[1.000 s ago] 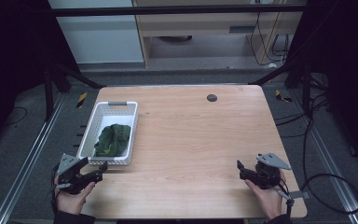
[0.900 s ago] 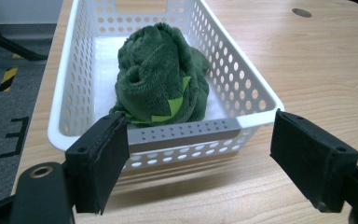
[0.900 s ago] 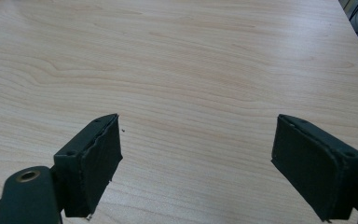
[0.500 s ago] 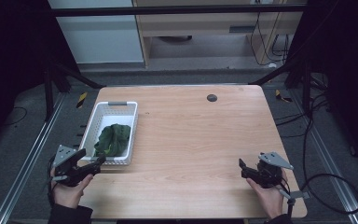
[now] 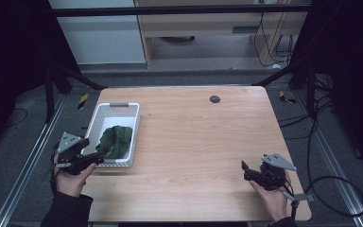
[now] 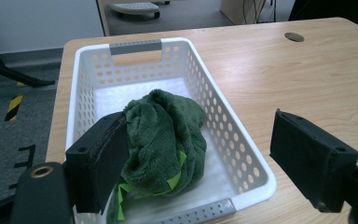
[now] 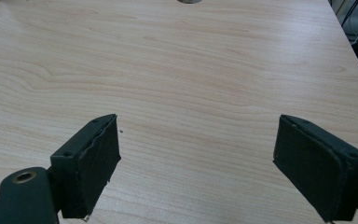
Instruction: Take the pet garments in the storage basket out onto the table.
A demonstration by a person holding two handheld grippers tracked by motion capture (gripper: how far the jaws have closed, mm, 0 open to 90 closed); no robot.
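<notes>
Green plush cloth [image 6: 161,140] lies bunched in the white perforated plastic basket [image 6: 223,128], straight ahead of your left hand-held gripper [image 5: 92,160]. That gripper has drifted outward past the tabletop [image 5: 203,142] edge and now faces the basket's near end, jaws wide apart, holding nothing, so a reach-in looks next. Your right hand-held gripper [image 5: 246,171] hovers spread and empty.

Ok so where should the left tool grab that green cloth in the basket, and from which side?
Best guess: take the green cloth at its bunched top ridge, coming down from above at the basket's near end. It lies crumpled in a high mound, so the folds on top give the open left tool something to pinch, while the white walls stand close on both sides and would block a sideways approach.
</notes>
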